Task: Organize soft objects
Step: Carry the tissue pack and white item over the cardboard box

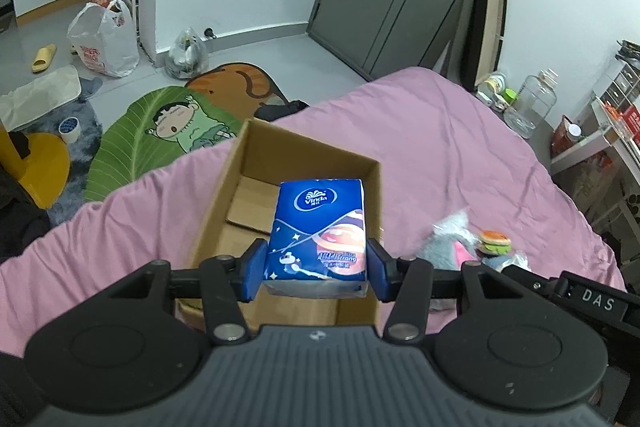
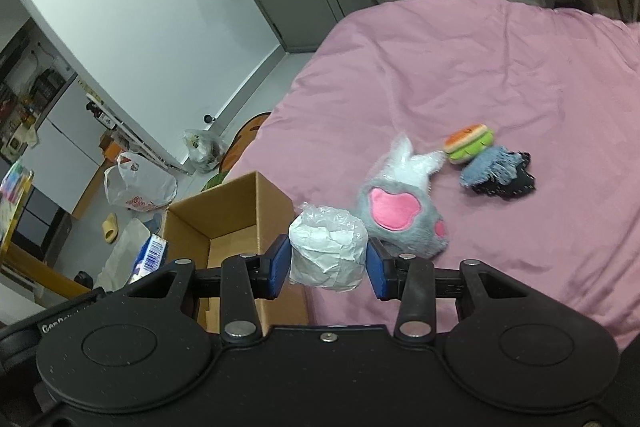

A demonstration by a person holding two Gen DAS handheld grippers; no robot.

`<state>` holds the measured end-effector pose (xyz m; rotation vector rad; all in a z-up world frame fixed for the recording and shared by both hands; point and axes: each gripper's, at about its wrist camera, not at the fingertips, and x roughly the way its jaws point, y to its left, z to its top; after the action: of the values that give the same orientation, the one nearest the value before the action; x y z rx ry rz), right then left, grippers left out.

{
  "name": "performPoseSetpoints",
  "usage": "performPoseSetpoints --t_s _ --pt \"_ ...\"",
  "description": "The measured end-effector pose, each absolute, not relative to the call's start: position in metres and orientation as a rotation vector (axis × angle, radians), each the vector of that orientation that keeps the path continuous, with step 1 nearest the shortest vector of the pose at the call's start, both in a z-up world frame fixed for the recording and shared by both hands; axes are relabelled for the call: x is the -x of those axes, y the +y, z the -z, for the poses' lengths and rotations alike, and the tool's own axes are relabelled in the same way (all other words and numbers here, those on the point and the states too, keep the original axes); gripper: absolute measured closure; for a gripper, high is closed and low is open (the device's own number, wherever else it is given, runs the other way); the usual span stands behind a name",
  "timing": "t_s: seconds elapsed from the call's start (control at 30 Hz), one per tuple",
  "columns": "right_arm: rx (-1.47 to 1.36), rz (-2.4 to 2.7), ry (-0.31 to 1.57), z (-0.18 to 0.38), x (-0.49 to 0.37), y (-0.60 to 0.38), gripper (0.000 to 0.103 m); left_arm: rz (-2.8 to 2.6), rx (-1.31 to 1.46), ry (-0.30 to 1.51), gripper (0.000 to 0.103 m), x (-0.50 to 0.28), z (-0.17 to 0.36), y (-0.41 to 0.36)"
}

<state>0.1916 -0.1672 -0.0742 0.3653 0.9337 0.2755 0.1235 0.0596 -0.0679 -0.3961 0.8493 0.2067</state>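
Note:
My left gripper [image 1: 316, 269] is shut on a blue Vinda tissue pack [image 1: 318, 237] and holds it over the open cardboard box [image 1: 224, 187] on the pink bed. My right gripper [image 2: 327, 263] is shut on a wrapped white tissue roll [image 2: 328, 251], held above the bed just right of the box [image 2: 236, 211]. A grey plush paw with pink pads [image 2: 400, 215], a small burger toy [image 2: 468, 143] and a blue and black cloth bundle [image 2: 496, 175] lie on the bed beyond it. The tissue pack's end also shows in the right wrist view [image 2: 150, 257].
The pink bed [image 1: 420, 147] ends at its left edge near the box; floor mats [image 1: 160, 131], plastic bags [image 1: 104, 39] and a slipper [image 1: 44, 58] lie on the floor. A clear jar [image 1: 532, 103] and shelves [image 1: 612, 131] stand right of the bed.

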Motion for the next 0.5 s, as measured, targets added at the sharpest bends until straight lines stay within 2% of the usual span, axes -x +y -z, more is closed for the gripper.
performPoseSetpoints --t_s 0.5 --pt "-0.294 -0.342 0.905 0.076 -0.204 -0.11 0.063 -0.23 0.404 0.851 0.052 -0.14 0.085 0.109"
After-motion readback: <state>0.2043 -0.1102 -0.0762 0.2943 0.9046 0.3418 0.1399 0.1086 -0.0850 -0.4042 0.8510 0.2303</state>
